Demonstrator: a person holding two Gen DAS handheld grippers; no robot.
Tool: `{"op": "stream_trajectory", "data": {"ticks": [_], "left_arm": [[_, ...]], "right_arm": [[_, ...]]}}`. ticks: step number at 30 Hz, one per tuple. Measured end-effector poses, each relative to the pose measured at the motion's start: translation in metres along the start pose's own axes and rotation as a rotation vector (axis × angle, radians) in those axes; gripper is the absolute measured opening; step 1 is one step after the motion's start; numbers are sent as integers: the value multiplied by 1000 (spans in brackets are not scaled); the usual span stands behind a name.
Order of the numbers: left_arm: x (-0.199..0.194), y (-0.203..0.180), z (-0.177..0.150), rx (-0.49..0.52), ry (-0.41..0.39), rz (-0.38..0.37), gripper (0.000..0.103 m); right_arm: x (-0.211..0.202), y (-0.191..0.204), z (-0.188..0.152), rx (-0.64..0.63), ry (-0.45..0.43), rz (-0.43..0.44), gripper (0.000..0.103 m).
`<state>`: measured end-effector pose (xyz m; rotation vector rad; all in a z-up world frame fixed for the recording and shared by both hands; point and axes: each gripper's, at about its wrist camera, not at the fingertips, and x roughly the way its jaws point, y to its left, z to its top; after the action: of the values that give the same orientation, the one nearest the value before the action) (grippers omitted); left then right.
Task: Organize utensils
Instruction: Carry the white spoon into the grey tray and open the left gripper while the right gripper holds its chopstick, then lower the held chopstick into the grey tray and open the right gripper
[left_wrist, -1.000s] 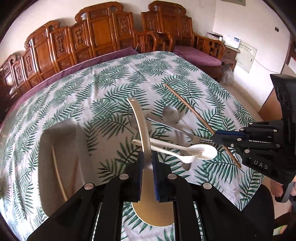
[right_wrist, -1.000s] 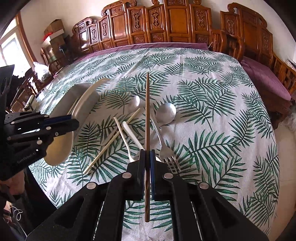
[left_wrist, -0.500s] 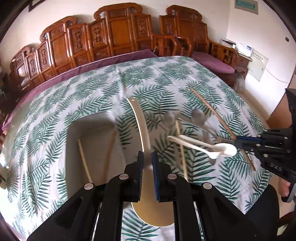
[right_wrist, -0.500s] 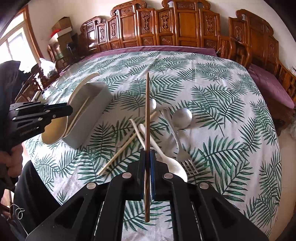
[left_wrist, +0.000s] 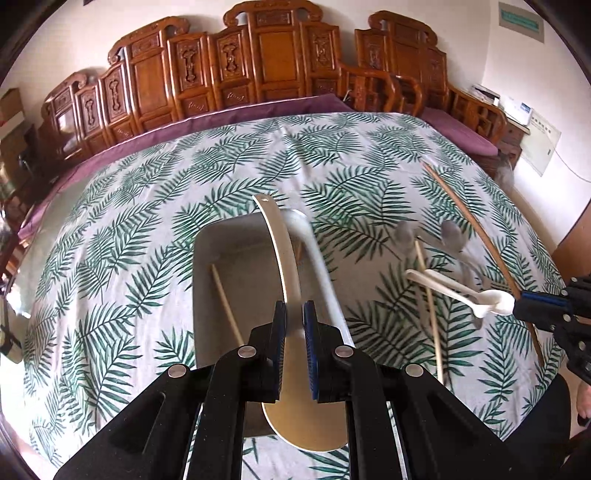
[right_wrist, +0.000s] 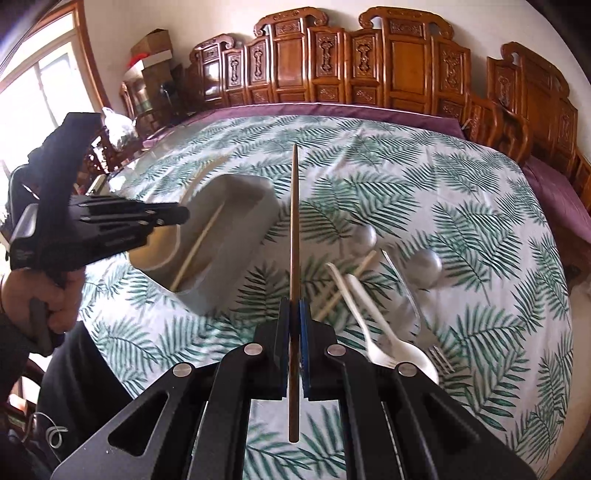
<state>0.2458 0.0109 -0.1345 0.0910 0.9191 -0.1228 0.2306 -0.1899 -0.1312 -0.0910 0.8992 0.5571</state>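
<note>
My left gripper (left_wrist: 294, 319) is shut on a cream rice paddle (left_wrist: 284, 258) and holds it over the grey tray (left_wrist: 207, 295), which has a pale chopstick (left_wrist: 226, 302) inside. My right gripper (right_wrist: 294, 325) is shut on a brown chopstick (right_wrist: 294, 229), held above the cloth right of the tray (right_wrist: 240, 236). On the cloth lie white plastic spoons (right_wrist: 376, 332), a pale chopstick (right_wrist: 345, 288), a metal spoon (right_wrist: 426, 267) and a fork (right_wrist: 417, 306).
The table has a palm-leaf cloth (left_wrist: 147, 206). Carved wooden chairs (left_wrist: 258, 70) with purple cushions ring its far side. The left gripper and hand show at the left of the right wrist view (right_wrist: 92, 229); the right gripper shows at the right edge of the left wrist view (left_wrist: 554, 306).
My left gripper has carried the paddle leftward until it is over the tray. My right gripper has lifted the brown chopstick and shifted left toward the tray.
</note>
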Motion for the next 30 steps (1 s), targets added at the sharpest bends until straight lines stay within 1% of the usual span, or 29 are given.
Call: {"op": "stream_trajectory", "data": {"ticks": [7, 8, 9, 10, 13, 18, 24, 26, 30], "left_arm": [[6, 15, -1, -19, 5, -3, 9], [7, 18, -1, -25, 2, 0, 12], [7, 20, -1, -28, 3, 6, 19], [6, 24, -2, -35, -1, 14, 29], [2, 34, -5, -50, -10, 10, 30], [-18, 52, -14, -68, -42, 7, 32], [-47, 72, -28, -95, -91, 18, 43], [-57, 79, -32, -106, -112, 21, 52], [-69, 90, -40, -128, -132, 27, 54]], "right_arm": [[14, 28, 15, -14, 5, 20, 6], [17, 33, 16, -16, 8, 22, 6], [19, 36, 17, -17, 10, 24, 6], [22, 40, 18, -19, 14, 26, 6], [31, 50, 21, -29, 25, 30, 6], [44, 66, 26, -40, 35, 35, 6], [63, 84, 34, -36, 39, 42, 6], [70, 86, 38, -25, 41, 48, 6], [82, 92, 44, 4, 46, 61, 6]]}}
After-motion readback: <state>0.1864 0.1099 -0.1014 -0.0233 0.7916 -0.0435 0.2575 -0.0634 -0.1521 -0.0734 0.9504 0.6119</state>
